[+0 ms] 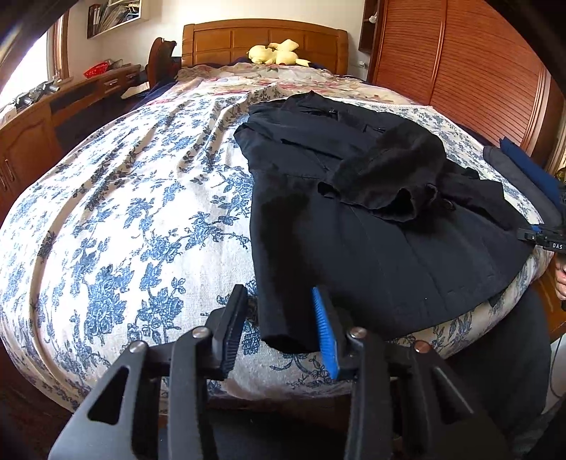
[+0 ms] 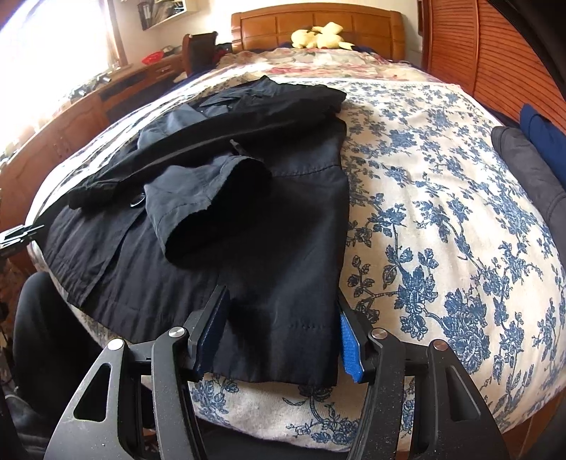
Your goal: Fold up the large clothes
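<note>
Coat [image 1: 371, 226]: black, lies flat on the blue-flowered bedspread [image 1: 123, 212], hem at the near bed edge, both sleeves folded across its front.
Your left gripper [image 1: 279, 329]: fingers spread, either side of the coat's near hem corner, not pinching.
Your right gripper [image 2: 279, 339]: fingers spread, astride the opposite hem corner.
Plush toy [image 2: 320, 35]: yellow, by the headboard [image 2: 318, 17].
</note>
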Demonstrator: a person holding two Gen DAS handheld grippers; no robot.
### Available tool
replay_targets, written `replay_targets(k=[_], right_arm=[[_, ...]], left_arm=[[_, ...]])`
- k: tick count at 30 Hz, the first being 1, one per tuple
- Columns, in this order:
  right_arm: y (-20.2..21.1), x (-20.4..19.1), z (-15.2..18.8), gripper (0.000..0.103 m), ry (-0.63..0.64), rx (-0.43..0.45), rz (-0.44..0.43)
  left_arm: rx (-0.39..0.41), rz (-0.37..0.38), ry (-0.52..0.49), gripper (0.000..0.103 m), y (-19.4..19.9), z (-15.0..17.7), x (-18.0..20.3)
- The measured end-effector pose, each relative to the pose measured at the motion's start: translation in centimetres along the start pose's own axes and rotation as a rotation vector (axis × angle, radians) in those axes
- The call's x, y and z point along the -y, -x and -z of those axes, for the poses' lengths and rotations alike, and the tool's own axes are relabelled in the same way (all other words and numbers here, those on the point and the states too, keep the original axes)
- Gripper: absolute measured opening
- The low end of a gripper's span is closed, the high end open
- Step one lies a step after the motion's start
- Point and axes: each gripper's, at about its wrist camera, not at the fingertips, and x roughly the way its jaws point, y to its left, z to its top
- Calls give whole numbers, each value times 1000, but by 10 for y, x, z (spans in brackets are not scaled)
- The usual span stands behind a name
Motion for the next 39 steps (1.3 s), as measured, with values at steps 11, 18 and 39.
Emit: replay_targets(k=[11, 18, 39], right_arm=[[2, -8, -2, 12, 54, 19, -25], [9, -11, -8, 12, 55, 53, -36], [65, -12, -44, 7, 18, 184, -84]], left_arm=[[-7, -21, -5, 36, -7, -7, 3], [-3, -21, -3, 36, -7, -6, 3], [214, 77, -22, 2, 86, -46, 22]])
